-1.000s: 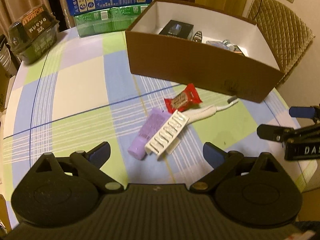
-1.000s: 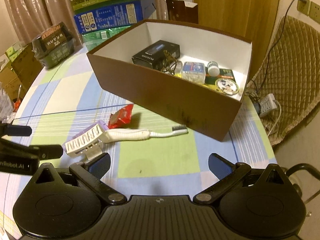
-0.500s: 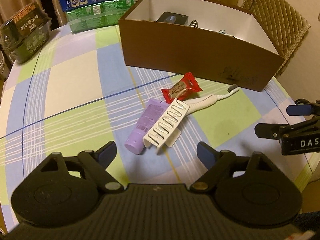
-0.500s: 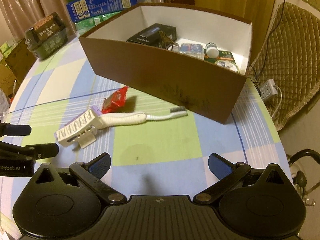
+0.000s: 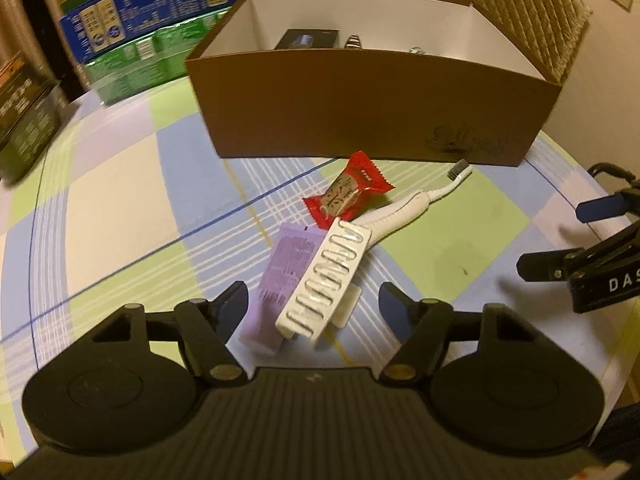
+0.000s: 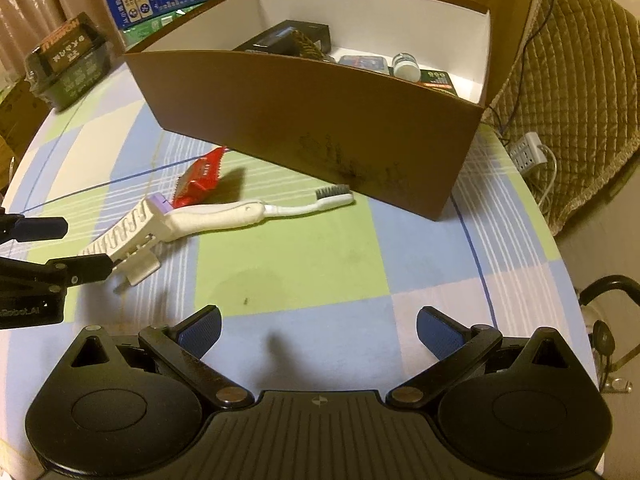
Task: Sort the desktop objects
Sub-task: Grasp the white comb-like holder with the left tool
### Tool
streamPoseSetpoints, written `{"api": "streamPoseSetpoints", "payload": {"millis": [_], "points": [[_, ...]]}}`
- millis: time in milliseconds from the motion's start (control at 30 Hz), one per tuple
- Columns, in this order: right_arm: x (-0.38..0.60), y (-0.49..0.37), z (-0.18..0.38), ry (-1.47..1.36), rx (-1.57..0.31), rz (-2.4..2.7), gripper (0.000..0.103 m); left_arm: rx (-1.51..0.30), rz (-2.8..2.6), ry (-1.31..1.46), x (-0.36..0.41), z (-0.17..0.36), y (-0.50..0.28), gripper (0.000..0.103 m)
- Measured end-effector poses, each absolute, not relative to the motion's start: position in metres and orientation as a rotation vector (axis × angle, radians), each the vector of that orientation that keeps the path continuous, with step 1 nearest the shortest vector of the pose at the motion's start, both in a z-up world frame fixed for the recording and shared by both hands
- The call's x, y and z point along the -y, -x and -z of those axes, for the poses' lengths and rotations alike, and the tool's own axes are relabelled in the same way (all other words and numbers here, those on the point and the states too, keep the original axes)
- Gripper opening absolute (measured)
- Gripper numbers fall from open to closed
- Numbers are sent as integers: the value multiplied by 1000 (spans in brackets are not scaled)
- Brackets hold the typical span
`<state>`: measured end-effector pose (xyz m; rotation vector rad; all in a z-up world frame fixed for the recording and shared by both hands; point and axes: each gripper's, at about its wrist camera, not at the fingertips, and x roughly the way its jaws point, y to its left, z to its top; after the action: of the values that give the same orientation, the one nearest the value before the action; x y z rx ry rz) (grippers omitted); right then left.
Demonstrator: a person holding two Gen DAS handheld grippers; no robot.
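Observation:
A white hair clip [image 5: 326, 280] lies across a purple tube [image 5: 280, 276] on the checked tablecloth, with a red snack packet [image 5: 348, 196] and a white toothbrush [image 5: 416, 204] just beyond. My left gripper [image 5: 314, 306] is open, its fingers on either side of the clip and tube's near ends. My right gripper [image 6: 318, 332] is open and empty over bare cloth, right of the clip [image 6: 124, 236] and toothbrush [image 6: 256, 212]. The brown box [image 5: 376, 108] behind holds several items.
Green and blue cartons [image 5: 144, 40] and a dark container [image 5: 24, 116] stand at the table's far left. A quilted chair [image 6: 576, 80] and a power strip [image 6: 528, 152] are off the right edge. The table's right rim [image 6: 560, 256] is close to my right gripper.
My left gripper has moved forward and down until its fingers flank the clip and tube. My right gripper has moved closer to the table and the box.

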<state>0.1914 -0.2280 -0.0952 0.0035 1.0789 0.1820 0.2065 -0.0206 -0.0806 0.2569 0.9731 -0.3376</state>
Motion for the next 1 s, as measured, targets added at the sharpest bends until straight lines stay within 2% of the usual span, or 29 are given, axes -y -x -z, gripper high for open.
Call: {"api": "streamPoseSetpoints", "payload": {"millis": [67,200,367,533,1000], "points": [[230,-193,97,-6,-1083,-172,101,-974,361,-278,25,85,-211,62],[233,-195,100,-12,-1096,-160,101,-977,384,-312,32,93,-218,59],[235,-196,101,-16,-1104,-155,101,-986,410,-338,41,100,-225,45],[237,-196,103,-22,-1112,-149,101,-1002,431,-353,48,106,-224,24],[229,-195,104,-17,-1115,-190,101,-1063,366,-291,14,103,-167,23]]}}
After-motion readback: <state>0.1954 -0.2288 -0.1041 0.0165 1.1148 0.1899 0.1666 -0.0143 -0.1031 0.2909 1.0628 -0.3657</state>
